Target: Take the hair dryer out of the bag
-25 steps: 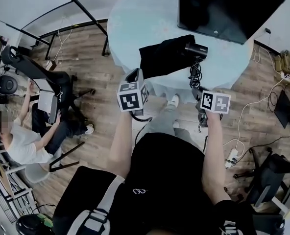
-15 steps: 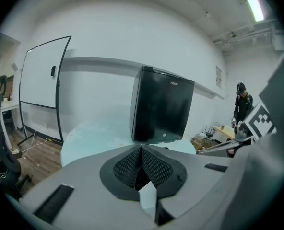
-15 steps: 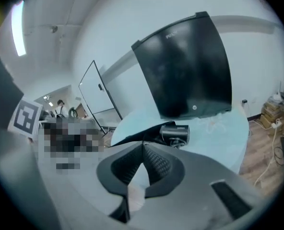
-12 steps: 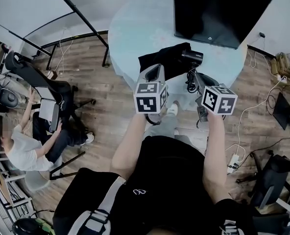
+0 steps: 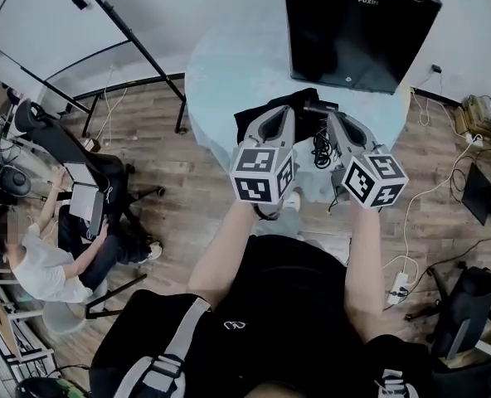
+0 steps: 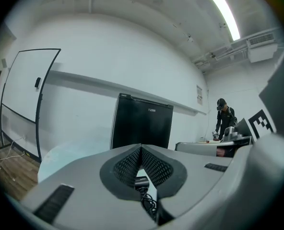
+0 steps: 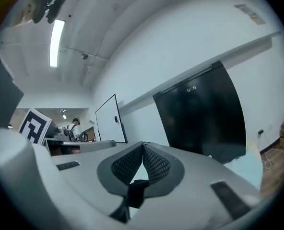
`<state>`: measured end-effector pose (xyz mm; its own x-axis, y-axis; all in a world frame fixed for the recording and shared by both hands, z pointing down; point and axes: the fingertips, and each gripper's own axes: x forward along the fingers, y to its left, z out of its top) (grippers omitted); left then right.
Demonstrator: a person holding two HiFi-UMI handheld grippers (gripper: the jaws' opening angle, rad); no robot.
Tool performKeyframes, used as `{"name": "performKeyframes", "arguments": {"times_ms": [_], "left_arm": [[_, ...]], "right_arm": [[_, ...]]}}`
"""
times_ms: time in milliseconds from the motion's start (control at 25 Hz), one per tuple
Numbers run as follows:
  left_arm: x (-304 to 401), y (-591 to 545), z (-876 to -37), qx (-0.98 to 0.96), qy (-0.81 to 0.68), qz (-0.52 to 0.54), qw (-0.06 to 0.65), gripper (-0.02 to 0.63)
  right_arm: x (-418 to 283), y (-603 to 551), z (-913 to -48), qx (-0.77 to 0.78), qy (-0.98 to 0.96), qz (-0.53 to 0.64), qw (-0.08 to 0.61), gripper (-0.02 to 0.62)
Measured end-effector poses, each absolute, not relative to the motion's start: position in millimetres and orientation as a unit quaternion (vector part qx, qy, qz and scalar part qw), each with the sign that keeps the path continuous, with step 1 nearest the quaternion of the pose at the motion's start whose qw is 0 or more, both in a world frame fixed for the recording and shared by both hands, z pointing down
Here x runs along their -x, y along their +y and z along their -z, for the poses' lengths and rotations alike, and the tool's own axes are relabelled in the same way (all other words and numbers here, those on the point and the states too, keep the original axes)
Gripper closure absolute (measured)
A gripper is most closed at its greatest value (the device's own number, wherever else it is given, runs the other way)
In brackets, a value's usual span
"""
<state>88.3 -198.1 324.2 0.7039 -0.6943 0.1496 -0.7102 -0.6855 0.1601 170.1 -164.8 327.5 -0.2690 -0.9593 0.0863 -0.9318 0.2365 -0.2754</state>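
The black bag (image 5: 260,111) lies on the round pale table (image 5: 229,65) near its front edge. The black hair dryer (image 5: 321,106) sticks out of the bag's right end, and its coiled cord (image 5: 319,146) trails toward the edge. My left gripper (image 5: 285,111) is raised over the bag, shut, with nothing between its tips. The right gripper (image 5: 332,116) is beside it over the dryer, also shut and empty. In the left gripper view the shut gripper (image 6: 141,148) shows the dryer (image 6: 141,181) and cord (image 6: 148,202) beyond it. Past the shut gripper (image 7: 143,145) in the right gripper view there is dark bag fabric (image 7: 136,190).
A tall black cabinet (image 5: 357,27) stands behind the table. A whiteboard on a stand (image 5: 55,23) is at the far left. A seated person (image 5: 38,264) and chairs occupy the left floor. Cables and a power strip (image 5: 397,284) lie at the right.
Both grippers have risen and swung forward from below the table edge to level over the bag and dryer. They now sit close together.
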Motion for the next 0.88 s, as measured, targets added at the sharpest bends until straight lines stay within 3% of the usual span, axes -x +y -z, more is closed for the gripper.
{"name": "performKeyframes", "arguments": {"times_ms": [360,520,880], "left_arm": [[-92,-179,-286,-0.918,-0.389,0.007,0.076,0.594],[-93,-176,-287,-0.914,-0.402,0.004,0.051,0.595],[-101,-182,-297,-0.914,-0.4,0.001,0.065,0.595]], "right_arm": [[-158,-154,-286,0.619,0.785,0.019,0.002,0.594],[-161,-156,-286,0.622,0.783,0.013,-0.008,0.594],[-166,-163,-284,0.616,0.787,-0.004,-0.022,0.594]]}}
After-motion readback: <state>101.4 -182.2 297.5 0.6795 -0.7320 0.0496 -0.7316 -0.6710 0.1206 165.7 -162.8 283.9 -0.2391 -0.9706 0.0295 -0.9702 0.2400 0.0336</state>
